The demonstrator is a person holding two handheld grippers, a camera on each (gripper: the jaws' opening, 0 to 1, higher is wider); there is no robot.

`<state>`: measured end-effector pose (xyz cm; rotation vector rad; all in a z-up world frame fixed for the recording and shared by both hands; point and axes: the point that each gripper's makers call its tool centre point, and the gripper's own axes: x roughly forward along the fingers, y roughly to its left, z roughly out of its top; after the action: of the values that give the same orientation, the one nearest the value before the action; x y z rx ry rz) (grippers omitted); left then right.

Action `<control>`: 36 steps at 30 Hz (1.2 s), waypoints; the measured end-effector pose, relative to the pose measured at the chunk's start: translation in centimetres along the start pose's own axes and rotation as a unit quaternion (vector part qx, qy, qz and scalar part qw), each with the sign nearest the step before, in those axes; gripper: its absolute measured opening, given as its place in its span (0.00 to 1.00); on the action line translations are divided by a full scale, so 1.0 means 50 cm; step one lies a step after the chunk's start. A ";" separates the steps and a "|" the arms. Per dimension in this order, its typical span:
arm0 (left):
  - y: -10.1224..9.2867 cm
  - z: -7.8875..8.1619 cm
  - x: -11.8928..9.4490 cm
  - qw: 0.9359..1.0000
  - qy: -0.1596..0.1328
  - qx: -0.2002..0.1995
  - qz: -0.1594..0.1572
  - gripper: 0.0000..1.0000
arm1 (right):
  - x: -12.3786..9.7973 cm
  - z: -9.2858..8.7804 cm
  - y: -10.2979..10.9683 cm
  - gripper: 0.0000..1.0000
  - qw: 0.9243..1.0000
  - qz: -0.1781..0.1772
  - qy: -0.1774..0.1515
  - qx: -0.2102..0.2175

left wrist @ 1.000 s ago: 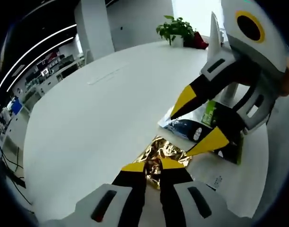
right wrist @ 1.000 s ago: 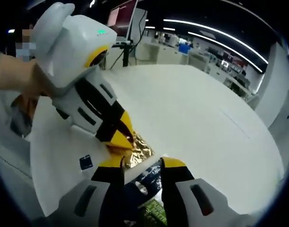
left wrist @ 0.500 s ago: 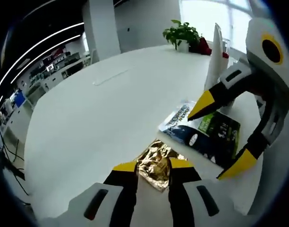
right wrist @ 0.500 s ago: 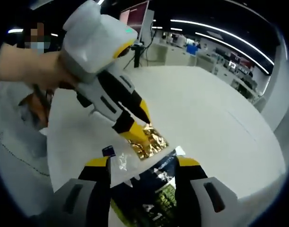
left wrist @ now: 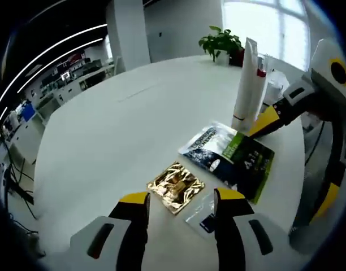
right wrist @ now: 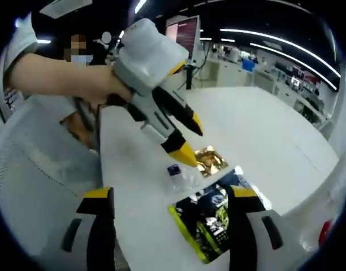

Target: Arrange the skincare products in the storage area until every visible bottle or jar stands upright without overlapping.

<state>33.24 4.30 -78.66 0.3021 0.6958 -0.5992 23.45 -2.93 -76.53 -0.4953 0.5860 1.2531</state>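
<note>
- The left gripper point(left wrist: 177, 202) hangs over the white table point(left wrist: 105, 130) with its jaws spread apart, nothing between them.
- Just ahead of it a gold foil sachet point(left wrist: 176, 187) lies flat, with a small clear packet point(left wrist: 202, 210) beside it.
- A dark green-and-blue pouch point(left wrist: 229, 159) lies flat near a tall white tube point(left wrist: 246, 84), which stands upright.
- The right gripper point(right wrist: 170, 197) is wide open above the pouch, empty.
- A potted plant point(left wrist: 221, 40) sits at the far edge.

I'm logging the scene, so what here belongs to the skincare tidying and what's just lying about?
Job:
white tube, upright
gold foil sachet, flat
dark green-and-blue sachet, flat
small clear sachet, flat

Lying about:
potted plant
white table
</note>
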 end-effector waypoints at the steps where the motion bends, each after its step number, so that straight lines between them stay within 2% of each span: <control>1: -0.001 -0.002 -0.003 1.000 0.001 -0.004 0.001 0.52 | -0.007 -0.003 0.008 0.85 1.000 0.002 0.001 -0.002; 5: -0.018 -0.009 -0.024 1.000 0.002 -0.016 0.004 0.58 | -0.040 -0.017 0.033 0.87 1.000 0.007 0.002 0.018; 8: -0.032 -0.013 -0.044 1.000 0.002 -0.028 0.005 0.62 | -0.076 -0.032 0.033 0.90 0.999 -0.010 0.009 0.038; 13: -0.058 -0.016 -0.077 0.999 0.003 -0.049 0.000 0.73 | -0.139 -0.053 0.012 0.93 0.997 -0.042 0.007 0.064; 17: -0.071 -0.022 -0.105 0.998 -0.001 -0.060 0.007 0.78 | -0.189 -0.070 -0.012 0.96 0.994 -0.075 0.000 0.079; 24: -0.096 -0.026 -0.154 0.996 -0.006 -0.090 0.007 0.86 | -0.269 -0.099 -0.054 0.99 0.979 -0.131 -0.032 0.155; 29: -0.107 -0.023 -0.183 0.993 -0.017 -0.117 0.012 0.93 | -0.304 -0.114 -0.079 0.99 0.968 -0.159 -0.054 0.186; 32: -0.114 -0.025 -0.194 0.992 -0.016 -0.122 0.013 0.98 | -0.318 -0.113 -0.091 0.99 0.962 -0.172 -0.070 0.201; 36: -0.120 -0.025 -0.213 0.992 -0.021 -0.126 0.012 0.99 | -0.320 -0.118 -0.096 0.99 0.960 -0.183 -0.072 0.201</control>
<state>22.44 4.52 -72.75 0.0636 0.7175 -0.4878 24.05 -19.50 -70.36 -0.1563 0.5761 0.7827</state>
